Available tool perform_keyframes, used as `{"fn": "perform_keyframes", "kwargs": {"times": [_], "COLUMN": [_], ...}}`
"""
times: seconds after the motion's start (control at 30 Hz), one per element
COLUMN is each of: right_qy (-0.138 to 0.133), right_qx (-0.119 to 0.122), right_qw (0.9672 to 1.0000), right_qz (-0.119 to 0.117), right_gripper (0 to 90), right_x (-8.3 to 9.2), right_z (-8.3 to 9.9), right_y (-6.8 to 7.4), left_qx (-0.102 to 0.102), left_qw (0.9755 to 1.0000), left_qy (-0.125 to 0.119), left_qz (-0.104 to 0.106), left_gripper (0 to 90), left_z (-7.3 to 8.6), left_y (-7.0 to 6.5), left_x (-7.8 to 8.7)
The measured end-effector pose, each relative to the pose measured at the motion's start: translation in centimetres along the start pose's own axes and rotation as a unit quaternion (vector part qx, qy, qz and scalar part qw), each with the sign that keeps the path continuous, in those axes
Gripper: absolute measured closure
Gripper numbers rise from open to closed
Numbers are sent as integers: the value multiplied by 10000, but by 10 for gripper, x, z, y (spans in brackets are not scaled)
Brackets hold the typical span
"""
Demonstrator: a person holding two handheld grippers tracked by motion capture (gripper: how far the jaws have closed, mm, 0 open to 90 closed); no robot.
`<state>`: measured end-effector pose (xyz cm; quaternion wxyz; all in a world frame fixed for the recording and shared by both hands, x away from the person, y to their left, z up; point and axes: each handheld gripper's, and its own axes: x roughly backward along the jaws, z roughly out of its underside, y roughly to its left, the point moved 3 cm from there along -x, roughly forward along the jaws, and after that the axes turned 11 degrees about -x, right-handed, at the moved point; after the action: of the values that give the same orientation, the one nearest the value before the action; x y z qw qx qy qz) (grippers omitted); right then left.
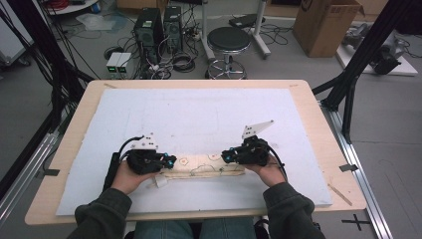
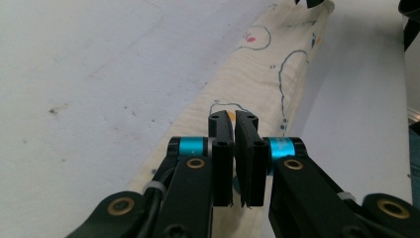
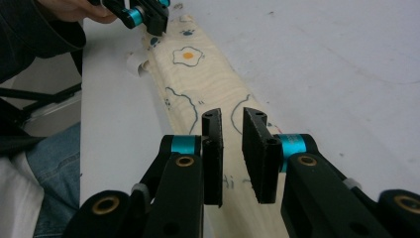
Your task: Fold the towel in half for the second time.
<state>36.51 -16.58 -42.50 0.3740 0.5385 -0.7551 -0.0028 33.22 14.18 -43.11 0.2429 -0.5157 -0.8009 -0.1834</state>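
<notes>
Cream folded cloth strip printed with fried eggs and blue outlines (image 1: 201, 167) lies lengthwise across near part of white foam mat (image 1: 199, 114), between the two hands, near the mat's front edge. Small white tag (image 1: 160, 180) sticks out at its left end.

Left gripper (image 1: 170, 161), black with cyan bands, held in person's left hand (image 1: 127, 177), points right at the cloth's left end. In the left gripper view its jaws stand almost together, thin slit between the pads (image 2: 223, 163), directly over the cloth (image 2: 247, 99); cannot tell if any fabric is pinched.

Right gripper (image 1: 226, 156), same build, in right hand (image 1: 268, 172), points left at the cloth's right end. In the right gripper view the jaws are partly apart, a clear gap showing the cloth (image 3: 208, 84) through it, nothing gripped; the other gripper (image 3: 143, 12) sits at the cloth's far end.

Mat covers light wooden table (image 1: 318, 129). Dark green sleeves (image 1: 99, 214) come in from bottom.

Beyond table: black round stool (image 1: 228, 42), two black computer towers (image 1: 158, 27), cables on grey floor, brown cardboard box (image 1: 323, 22).
</notes>
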Motion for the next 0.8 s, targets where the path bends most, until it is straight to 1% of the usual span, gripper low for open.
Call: {"fn": "perform_keyframes", "kwargs": {"times": [0.03,0.07,0.17,0.27,0.3,0.33,0.4,0.47,0.5,0.57,0.6,0.63,0.67,0.7,0.77,0.8], "right_qy": [70,182,406,559,602,655,729,736,790,828,820,811,814,795,753,735], "right_qx": [-5,15,116,181,195,232,279,354,364,481,490,505,490,483,516,505], "right_qw": [10000,9998,9991,9983,9980,9976,9969,9965,9960,9951,9952,9950,9950,9952,9952,9954], "right_qz": [-19,-8,8,13,39,55,100,152,185,238,233,295,300,303,343,343], "right_gripper": [790,792,794,794,794,794,794,793,787,776,776,776,775,775,771,769], "right_x": [-3,-9,-22,-29,-31,-32,-32,-32,-32,-31,-31,-30,-29,-27,-23,-21], "right_z": [0,0,2,4,6,7,9,12,14,17,19,21,23,25,28,30], "right_y": [1,2,5,7,7,7,8,9,9,9,9,8,7,7,5,4], "left_qx": [-31,-72,-110,-152,-189,-156,-196,-159,-154,-184,-211,-219,-234,-206,-251,-241], "left_qw": [9999,9998,9994,9987,9984,9985,9977,9976,9971,9971,9970,9969,9968,9971,9967,9969], "left_qy": [84,155,285,392,435,443,568,606,667,666,678,690,694,676,709,694], "left_qz": [64,84,166,279,293,296,301,306,319,306,317,311,313,295,302,293], "left_gripper": [860,863,864,863,862,863,863,863,863,863,863,863,863,863,859,853], "left_z": [1,1,2,3,4,5,8,12,13,14,14,14,15,15,16,16], "left_y": [-1,-2,-6,-9,-10,-11,-11,-12,-13,-13,-14,-14,-15,-16,-16,-17], "left_x": [-4,-6,-12,-15,-15,-15,-16,-17,-17,-15,-14,-14,-14,-13,-11,-11]}}
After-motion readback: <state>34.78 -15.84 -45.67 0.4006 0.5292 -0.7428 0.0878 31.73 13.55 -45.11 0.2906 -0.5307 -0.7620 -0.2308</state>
